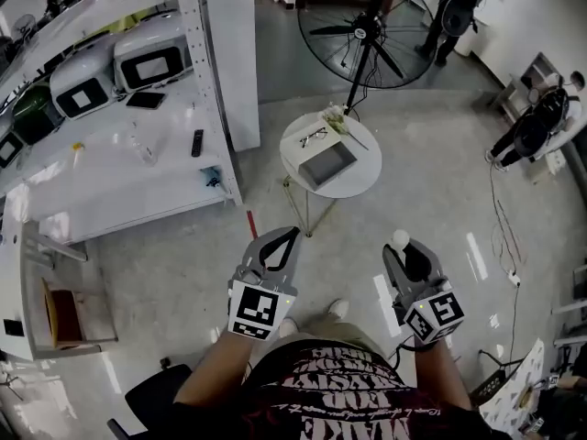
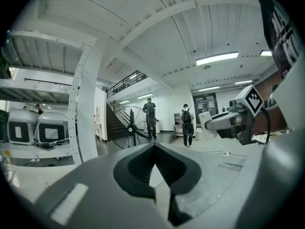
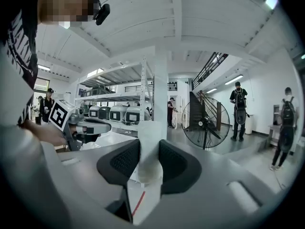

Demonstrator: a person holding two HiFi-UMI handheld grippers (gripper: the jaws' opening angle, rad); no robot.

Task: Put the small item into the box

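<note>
A small white item [image 3: 149, 151] is pinched between the dark pads of my right gripper [image 3: 149, 168]; in the head view it shows as a white knob [image 1: 400, 238] at the tip of that right gripper [image 1: 404, 249]. My left gripper [image 1: 292, 235] is held beside it at waist height, its jaws shut with nothing between them; the left gripper [image 2: 153, 149] tips meet in its own view. The open grey box [image 1: 328, 164] lies on a small round white table [image 1: 365, 174] ahead of both grippers, well out of reach. Eyeglasses [image 1: 314, 137] lie next to the box.
A big standing fan [image 1: 367, 31] is behind the table. White shelving [image 1: 128, 168] with several appliances runs along the left. People stand at the back right [image 1: 537, 126]. Cables [image 1: 503, 232] trail on the floor to the right; a black chair [image 1: 151, 400] is near my left.
</note>
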